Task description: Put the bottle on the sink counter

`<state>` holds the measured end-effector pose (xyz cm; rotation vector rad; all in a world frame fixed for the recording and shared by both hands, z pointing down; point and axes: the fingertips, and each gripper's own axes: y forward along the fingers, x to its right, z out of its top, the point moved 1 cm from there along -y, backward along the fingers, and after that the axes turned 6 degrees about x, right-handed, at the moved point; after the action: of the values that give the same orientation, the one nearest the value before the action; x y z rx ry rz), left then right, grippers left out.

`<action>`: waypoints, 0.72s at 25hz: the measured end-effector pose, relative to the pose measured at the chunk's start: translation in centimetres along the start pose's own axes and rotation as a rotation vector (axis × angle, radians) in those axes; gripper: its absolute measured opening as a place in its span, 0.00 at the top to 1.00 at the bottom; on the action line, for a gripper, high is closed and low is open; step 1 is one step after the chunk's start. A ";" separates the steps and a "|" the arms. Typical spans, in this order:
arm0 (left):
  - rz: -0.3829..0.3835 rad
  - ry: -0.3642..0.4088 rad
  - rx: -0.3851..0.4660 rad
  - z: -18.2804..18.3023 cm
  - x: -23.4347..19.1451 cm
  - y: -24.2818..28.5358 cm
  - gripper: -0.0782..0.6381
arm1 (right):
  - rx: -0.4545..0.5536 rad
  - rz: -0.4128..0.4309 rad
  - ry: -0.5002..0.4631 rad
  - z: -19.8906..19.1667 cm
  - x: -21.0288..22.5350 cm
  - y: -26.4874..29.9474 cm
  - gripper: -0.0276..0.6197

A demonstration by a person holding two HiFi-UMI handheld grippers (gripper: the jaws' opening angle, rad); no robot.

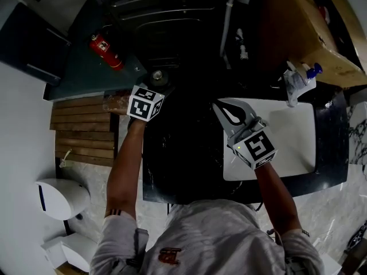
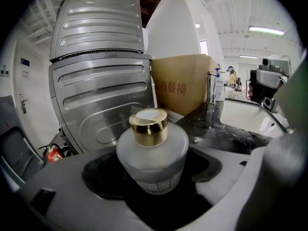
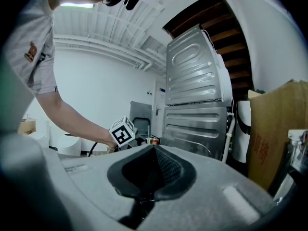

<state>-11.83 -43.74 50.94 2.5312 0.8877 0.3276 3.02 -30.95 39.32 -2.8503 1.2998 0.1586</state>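
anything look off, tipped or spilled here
Nothing stands out. The bottle sits upright between the jaws of the left gripper, its gold cap is on, and no spill shows around it.

A red fire extinguisher (image 1: 106, 51) sits on dark floor to the left of a tall ribbed metal cabinet (image 2: 101, 81), and a white pipe (image 1: 227, 19) runs along the cabinet's right side. To the right of the pipe stands a cardboard box (image 1: 309, 33) with red print on its side, and a cluster of spray bottles (image 1: 299, 79), one with a blue cap, sits just beside the box's near edge. Wooden slats (image 1: 83, 130) lie side by side at the left, and nearer the person a rounded white container (image 1: 60, 198) stands on marbled floor (image 1: 338, 211).
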 end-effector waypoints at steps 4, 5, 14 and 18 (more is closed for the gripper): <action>0.009 0.006 0.027 0.3 0.2 -0.7 0.38 | 0.000 -0.008 -0.003 0.3 0.3 -0.1 0.96; 0.014 0.003 0.035 0.4 0.2 -1.0 0.38 | 0.003 -0.013 -0.002 0.5 0.4 -0.1 0.96; 0.155 0.023 0.313 7.3 1.3 -9.5 0.38 | 0.091 -0.032 0.019 4.0 1.5 -0.8 0.96; 0.130 0.065 0.453 11.3 4.8 -13.8 0.40 | 0.130 -0.009 0.008 5.9 0.5 -1.4 0.96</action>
<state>-11.51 -34.64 34.87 3.0188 0.9061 0.2732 3.89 -30.10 33.31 -2.7509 1.2495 0.0599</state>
